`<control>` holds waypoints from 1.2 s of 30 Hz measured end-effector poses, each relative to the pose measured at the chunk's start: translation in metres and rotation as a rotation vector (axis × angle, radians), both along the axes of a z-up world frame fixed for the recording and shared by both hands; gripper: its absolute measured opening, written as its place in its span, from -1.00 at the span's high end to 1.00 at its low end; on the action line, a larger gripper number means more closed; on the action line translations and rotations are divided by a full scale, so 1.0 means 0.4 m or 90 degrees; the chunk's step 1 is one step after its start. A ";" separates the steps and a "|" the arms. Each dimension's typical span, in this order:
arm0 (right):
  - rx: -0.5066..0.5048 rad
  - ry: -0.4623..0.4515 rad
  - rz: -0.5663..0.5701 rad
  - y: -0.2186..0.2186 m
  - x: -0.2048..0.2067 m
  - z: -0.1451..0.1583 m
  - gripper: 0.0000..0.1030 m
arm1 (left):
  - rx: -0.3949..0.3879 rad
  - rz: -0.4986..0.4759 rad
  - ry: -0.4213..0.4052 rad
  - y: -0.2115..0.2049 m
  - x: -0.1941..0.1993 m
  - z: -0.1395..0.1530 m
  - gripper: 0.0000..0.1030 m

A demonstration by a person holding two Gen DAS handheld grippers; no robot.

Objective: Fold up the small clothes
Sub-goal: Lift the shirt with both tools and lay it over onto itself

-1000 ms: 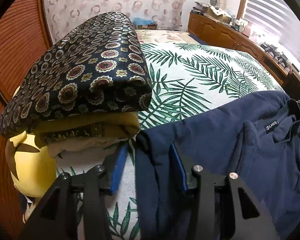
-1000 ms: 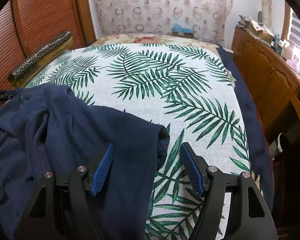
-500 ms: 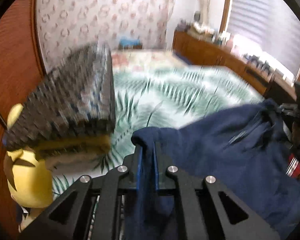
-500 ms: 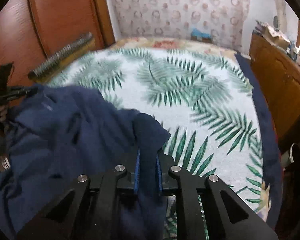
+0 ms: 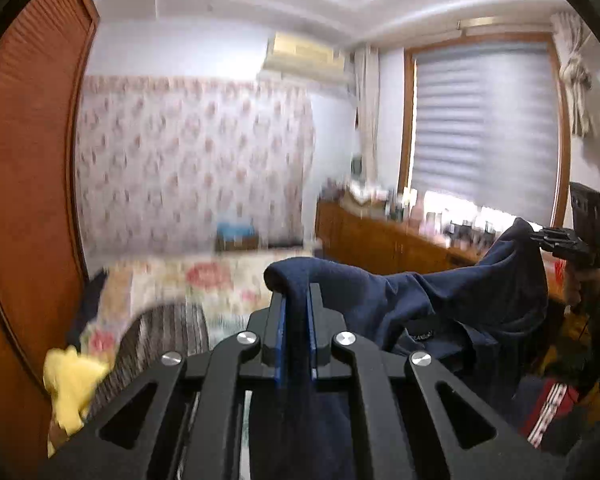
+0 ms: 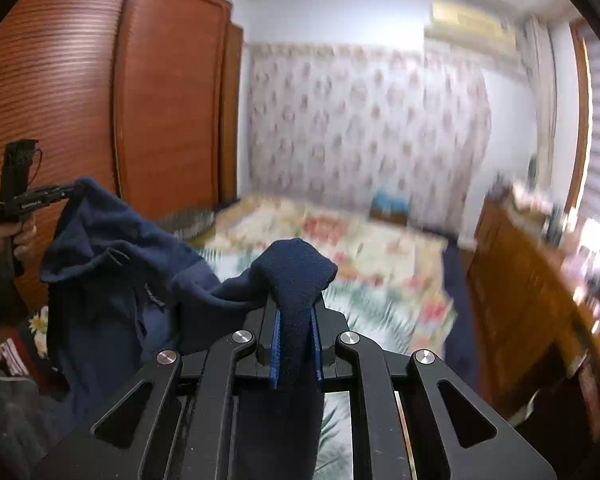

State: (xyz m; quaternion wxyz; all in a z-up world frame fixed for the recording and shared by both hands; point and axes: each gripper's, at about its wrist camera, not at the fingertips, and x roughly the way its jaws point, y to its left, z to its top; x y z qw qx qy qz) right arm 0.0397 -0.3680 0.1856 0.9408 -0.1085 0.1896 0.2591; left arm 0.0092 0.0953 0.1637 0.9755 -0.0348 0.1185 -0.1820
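A navy blue shirt (image 5: 440, 300) hangs in the air between my two grippers, lifted off the bed. My left gripper (image 5: 296, 320) is shut on one end of it, cloth bunched above the blue pads. My right gripper (image 6: 296, 320) is shut on the other end of the navy shirt (image 6: 112, 280). In the left wrist view the right gripper (image 5: 556, 240) shows far right, holding the shirt's raised corner. In the right wrist view the left gripper (image 6: 64, 194) shows at left in a hand.
The bed (image 6: 380, 280) with palm-leaf and floral covers lies below. A stack of folded clothes (image 5: 160, 336) and a yellow item (image 5: 72, 380) sit at its left side. A wooden wardrobe (image 6: 100, 120) stands left, a wooden dresser (image 5: 380, 240) right.
Both grippers closed on the shirt's ends and lifted it high off the bed. Both cameras tilted up, now showing walls and ceiling.
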 end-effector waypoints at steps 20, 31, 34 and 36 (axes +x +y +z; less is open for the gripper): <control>0.017 -0.228 -0.046 -0.074 -0.235 0.347 0.82 | -0.015 0.012 -0.172 0.063 -0.161 0.216 0.89; -0.019 -0.169 -0.089 -0.080 -0.054 0.280 0.82 | 0.023 0.056 -0.057 0.036 0.103 0.071 0.89; -0.047 -0.108 -0.110 -0.076 0.105 0.186 0.82 | 0.040 0.075 -0.007 0.015 0.253 -0.048 0.82; -0.063 -0.050 -0.123 -0.077 0.238 0.090 0.82 | 0.068 0.115 0.013 -0.005 0.337 -0.141 0.77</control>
